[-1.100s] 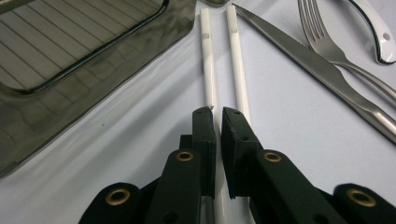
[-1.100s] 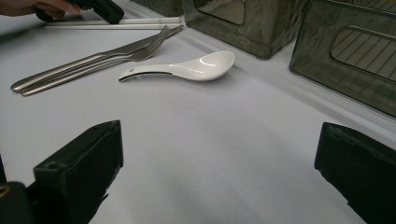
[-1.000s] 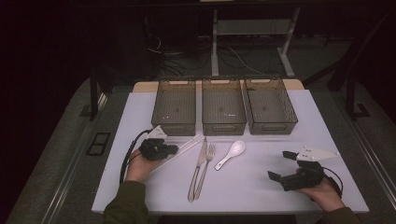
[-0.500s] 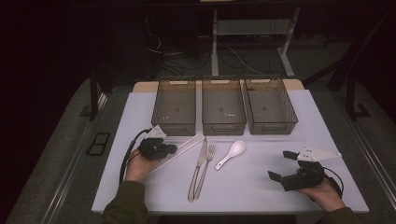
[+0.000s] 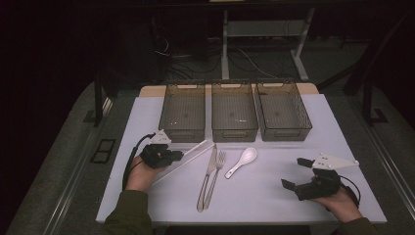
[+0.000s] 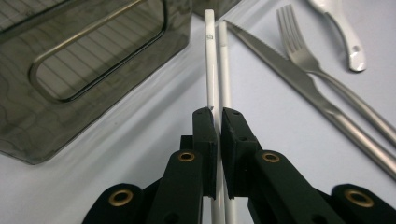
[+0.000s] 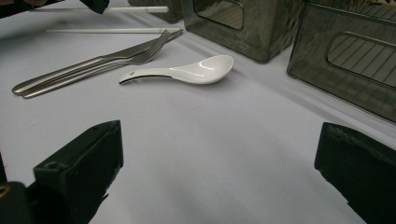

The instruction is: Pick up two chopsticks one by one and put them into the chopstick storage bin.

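At the left of the worktop (image 5: 274,196), the left gripper (image 6: 218,122) is pinching one of the two white chopsticks (image 6: 209,60), its jaws closed to a narrow slit around the stick near its lower end; the second chopstick (image 6: 224,65) is lying just beside the first, outside the right jaw as far as the left gripper view lets me judge. The grip low on the stick is probably leaving its far length free to swing toward a bin. The held chopstick's long axis is running away from the person, slanting up and to the right in the high view, its far tip pointing at the gap below the leftmost bin (image 5: 183,110). To the right, the knife (image 5: 207,176) and fork (image 5: 215,177) are lying side by side, roughly parallel, then the white spoon (image 5: 242,161), bowl away from the person. At the far right, the right gripper (image 5: 295,172) is resting with its jaws spread wide and empty, seemingly waiting clear of the cutlery.
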Motion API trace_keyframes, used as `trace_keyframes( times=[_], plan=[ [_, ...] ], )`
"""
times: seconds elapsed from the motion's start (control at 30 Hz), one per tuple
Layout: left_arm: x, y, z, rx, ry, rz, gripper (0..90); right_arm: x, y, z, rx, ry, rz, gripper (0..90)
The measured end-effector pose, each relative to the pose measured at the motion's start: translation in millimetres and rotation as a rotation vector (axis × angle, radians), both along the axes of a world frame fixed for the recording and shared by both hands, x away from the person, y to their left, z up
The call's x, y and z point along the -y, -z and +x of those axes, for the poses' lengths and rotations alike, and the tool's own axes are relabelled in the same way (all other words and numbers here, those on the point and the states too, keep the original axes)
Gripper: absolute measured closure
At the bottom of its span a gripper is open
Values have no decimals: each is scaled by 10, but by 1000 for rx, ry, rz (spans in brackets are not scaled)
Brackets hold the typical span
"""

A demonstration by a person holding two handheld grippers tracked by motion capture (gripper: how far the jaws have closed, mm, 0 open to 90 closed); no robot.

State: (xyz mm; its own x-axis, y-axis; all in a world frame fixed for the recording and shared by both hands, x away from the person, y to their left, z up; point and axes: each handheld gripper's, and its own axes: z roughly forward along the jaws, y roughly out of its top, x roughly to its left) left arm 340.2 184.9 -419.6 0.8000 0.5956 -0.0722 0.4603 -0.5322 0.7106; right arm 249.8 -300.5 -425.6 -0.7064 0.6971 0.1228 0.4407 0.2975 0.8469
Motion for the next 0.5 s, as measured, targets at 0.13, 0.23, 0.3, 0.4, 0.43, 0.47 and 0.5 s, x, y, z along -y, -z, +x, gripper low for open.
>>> trace_keyframes(
  times=[0.13,0.23,0.3,0.4,0.43,0.47,0.5],
  plan=[
    [18,-90,-56,4,9,-3,843,-3,2,0,9,2,-4,13],
    [25,-107,-72,2,10,-4,843,-5,3,-1,12,1,-2,13],
    [33,-126,-86,4,11,-6,843,-4,9,2,10,5,6,13],
    [53,-164,-101,4,16,-11,843,-15,27,23,13,8,9,13],
    [61,-180,-106,5,16,-7,843,-38,44,42,6,5,2,13],
    [69,-207,-114,8,16,-9,843,-49,51,52,5,5,-2,13],
    [69,-207,-114,8,16,-9,843,-57,59,64,6,3,-5,13]
  ],
)
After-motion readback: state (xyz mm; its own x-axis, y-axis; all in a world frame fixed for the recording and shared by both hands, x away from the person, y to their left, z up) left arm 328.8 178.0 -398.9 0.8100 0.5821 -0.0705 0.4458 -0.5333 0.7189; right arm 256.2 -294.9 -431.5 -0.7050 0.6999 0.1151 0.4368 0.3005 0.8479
